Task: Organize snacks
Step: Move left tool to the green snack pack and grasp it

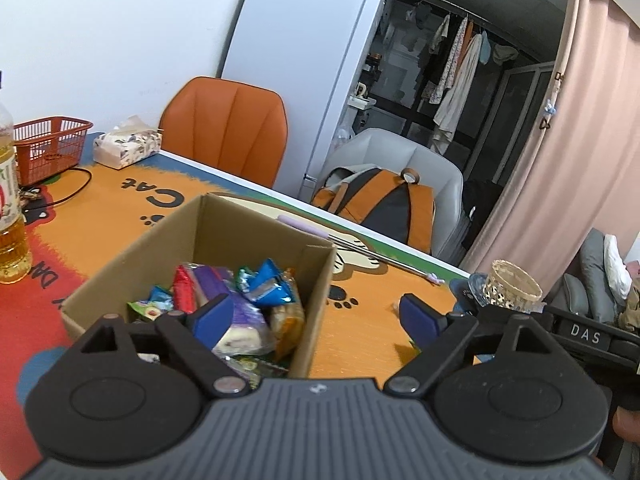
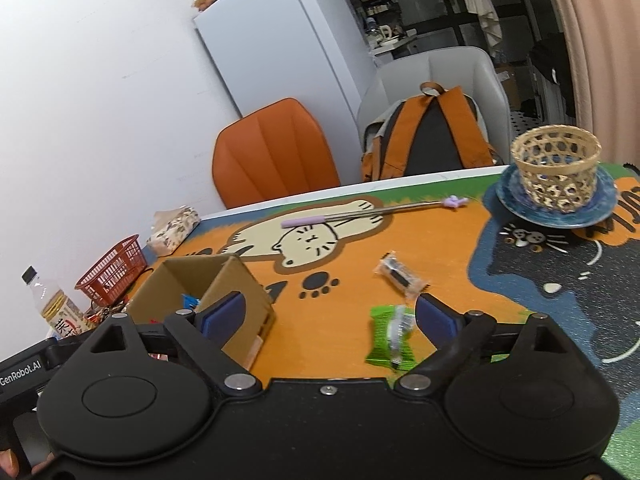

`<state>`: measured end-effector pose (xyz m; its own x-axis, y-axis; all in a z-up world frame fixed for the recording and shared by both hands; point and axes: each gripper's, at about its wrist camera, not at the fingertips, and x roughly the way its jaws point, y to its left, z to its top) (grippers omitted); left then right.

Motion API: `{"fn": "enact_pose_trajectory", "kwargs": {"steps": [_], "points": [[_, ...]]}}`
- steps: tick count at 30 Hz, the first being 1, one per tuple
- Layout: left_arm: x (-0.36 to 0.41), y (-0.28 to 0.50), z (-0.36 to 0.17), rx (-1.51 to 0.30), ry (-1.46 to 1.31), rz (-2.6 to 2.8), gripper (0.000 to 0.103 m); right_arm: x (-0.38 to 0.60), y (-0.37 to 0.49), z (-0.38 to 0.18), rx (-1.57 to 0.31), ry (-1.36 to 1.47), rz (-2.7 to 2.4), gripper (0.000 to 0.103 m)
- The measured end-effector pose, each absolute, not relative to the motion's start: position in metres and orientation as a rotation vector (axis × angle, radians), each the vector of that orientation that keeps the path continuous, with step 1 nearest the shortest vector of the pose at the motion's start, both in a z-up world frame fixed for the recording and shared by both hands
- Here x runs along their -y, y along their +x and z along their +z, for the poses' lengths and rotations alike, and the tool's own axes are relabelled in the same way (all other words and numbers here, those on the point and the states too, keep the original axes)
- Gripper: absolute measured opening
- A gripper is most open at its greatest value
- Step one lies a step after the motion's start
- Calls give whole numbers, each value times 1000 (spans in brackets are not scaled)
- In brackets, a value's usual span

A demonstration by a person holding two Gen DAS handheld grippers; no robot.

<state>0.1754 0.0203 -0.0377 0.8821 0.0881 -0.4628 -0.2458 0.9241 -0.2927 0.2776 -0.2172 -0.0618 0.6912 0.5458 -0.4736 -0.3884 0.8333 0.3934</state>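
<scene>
A cardboard box (image 1: 256,232) stands on the cat-print mat and holds several wrapped snacks (image 1: 240,304). It also shows in the right wrist view (image 2: 240,280), to the left. My left gripper (image 1: 316,316) is open and empty, hanging over the box's right wall, its left finger above the snacks. My right gripper (image 2: 330,316) is open and empty, low over the mat. A green snack packet (image 2: 390,338) lies on the mat just inside its right finger. A clear packet with a dark snack (image 2: 400,274) lies a little farther on.
A wicker basket (image 2: 556,168) sits on a blue plate (image 2: 516,208) at the far right. A metal stick with a purple handle (image 2: 360,214) lies across the mat. A red basket (image 1: 48,148), a tissue pack (image 1: 128,146) and a drink bottle (image 1: 10,208) stand at the left. Chairs and a backpack (image 2: 432,136) lie beyond the table's edge.
</scene>
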Motion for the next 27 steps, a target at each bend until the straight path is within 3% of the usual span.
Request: {"fn": "enact_pose_trajectory", "kwargs": {"steps": [9,16,27], "points": [[9,188,-40,-468,-326,118,89,248,282,-71,-629,306,499,102],[34,203,-48,-489,-298,42,96,267,290,-79,-636,333,488,103],[49,234,-72,-553,-312,28,96,289,311,-100,-657,373,481,103]]}}
